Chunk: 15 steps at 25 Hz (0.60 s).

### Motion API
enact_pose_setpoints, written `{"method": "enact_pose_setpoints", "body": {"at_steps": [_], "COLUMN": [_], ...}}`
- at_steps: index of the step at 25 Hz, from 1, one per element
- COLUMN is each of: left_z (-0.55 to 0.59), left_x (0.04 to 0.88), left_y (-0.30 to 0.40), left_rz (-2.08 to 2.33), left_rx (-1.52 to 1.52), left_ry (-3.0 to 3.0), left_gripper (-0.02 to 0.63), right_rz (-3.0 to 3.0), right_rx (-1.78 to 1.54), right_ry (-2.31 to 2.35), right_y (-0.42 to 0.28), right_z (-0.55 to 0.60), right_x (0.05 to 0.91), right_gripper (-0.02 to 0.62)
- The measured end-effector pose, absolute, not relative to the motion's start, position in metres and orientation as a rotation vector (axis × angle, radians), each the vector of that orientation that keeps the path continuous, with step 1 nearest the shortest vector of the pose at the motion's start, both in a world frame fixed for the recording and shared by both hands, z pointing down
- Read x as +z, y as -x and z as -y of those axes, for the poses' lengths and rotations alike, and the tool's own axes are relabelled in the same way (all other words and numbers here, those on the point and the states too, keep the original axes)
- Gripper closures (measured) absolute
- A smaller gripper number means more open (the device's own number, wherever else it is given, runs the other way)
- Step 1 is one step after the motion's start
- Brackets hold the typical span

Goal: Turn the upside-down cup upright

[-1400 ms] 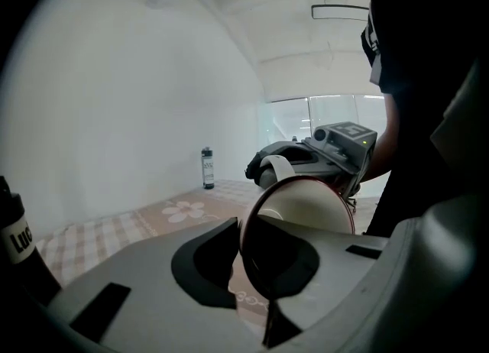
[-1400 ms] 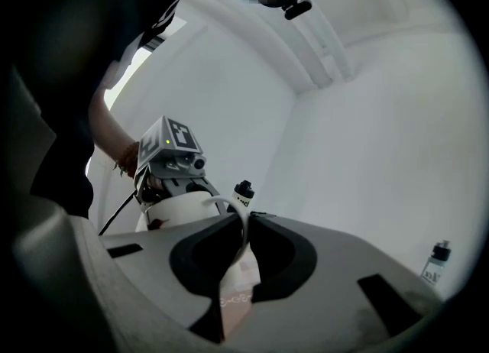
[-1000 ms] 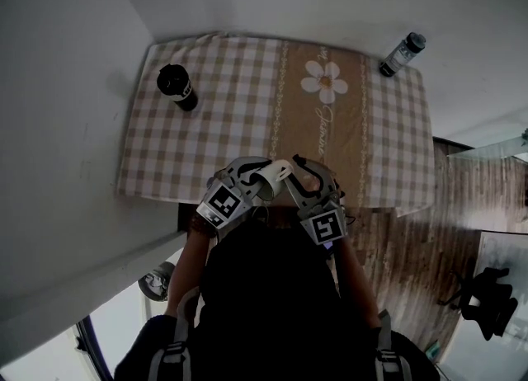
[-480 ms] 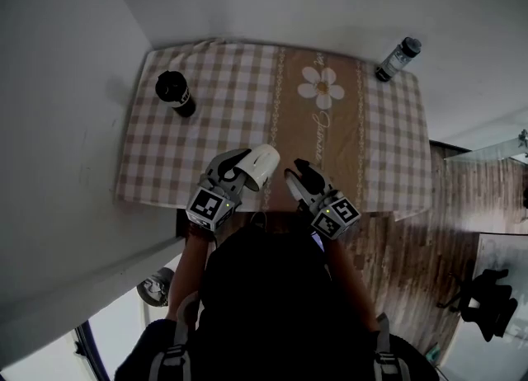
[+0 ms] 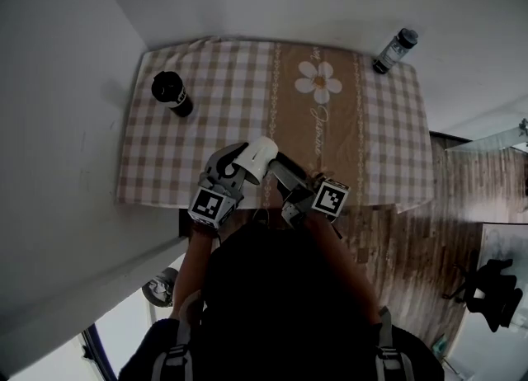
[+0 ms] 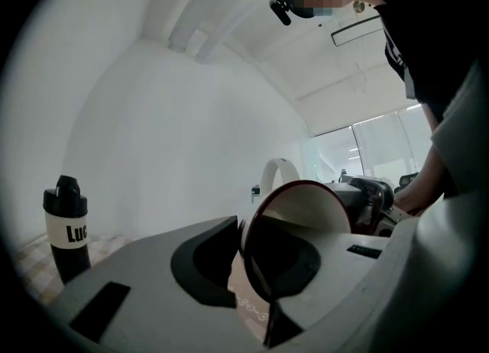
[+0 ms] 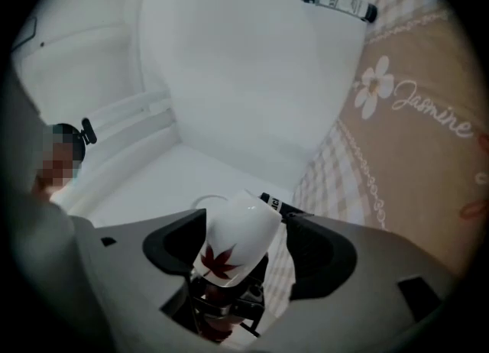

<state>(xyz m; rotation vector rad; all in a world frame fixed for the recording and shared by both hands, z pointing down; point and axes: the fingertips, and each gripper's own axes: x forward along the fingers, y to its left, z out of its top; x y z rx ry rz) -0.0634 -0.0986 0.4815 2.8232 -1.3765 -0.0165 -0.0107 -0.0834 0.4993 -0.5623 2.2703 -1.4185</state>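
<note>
Left gripper [image 5: 231,175] was pinched shut on the rim wall of the white ceramic cup with a red maple-leaf print [image 5: 259,159], as the left gripper view confirmed. The cup was held clear of the checked beige tabletop [image 5: 223,107], lying roughly on its side, mouth towards the left gripper and base pointing away. Right gripper [image 5: 283,175] sat just beside the left; its jaws were opening with the cup's body between them and a gap on either side, so no grip was assessed there.

Progress: the lift was done and the turn judged about half made. Outstanding: bringing the mouth fully up, setting the cup down, releasing.

Clearances: the near tabletop edge lay almost directly under both grippers, so a set-down there would risk an overhang. Bare cloth lay open ahead of the grippers. A black cylindrical bottle with a white label [image 5: 173,93] stood well ahead and left of the left gripper. A clear bottle with a dark cap [image 5: 394,50] stood far ahead and right of the right gripper, at the far corner. A white wall [image 5: 66,82] ran close along the left side.
</note>
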Motion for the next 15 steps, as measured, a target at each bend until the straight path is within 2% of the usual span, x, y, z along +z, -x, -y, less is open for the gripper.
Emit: {"method": "enact_pose_setpoints", "body": {"at_steps": [9, 15], "left_z": [0.093, 0.085], "left_x": [0.468, 0.466], "left_y": [0.05, 0.041], "left_rz": [1.333, 1.313], "left_rx": [-0.106, 0.008], "left_ry": [-2.882, -3.028], "left_gripper": [0.563, 0.558], "right_rz": [-2.063, -2.058], "right_rx": [-1.577, -1.592], "right_ry": [0.348, 0.324], "right_y": [0.031, 0.035], "right_z": [0.082, 0.083], "right_x": [0.488, 0.487], "right_gripper": [0.236, 0.216]}}
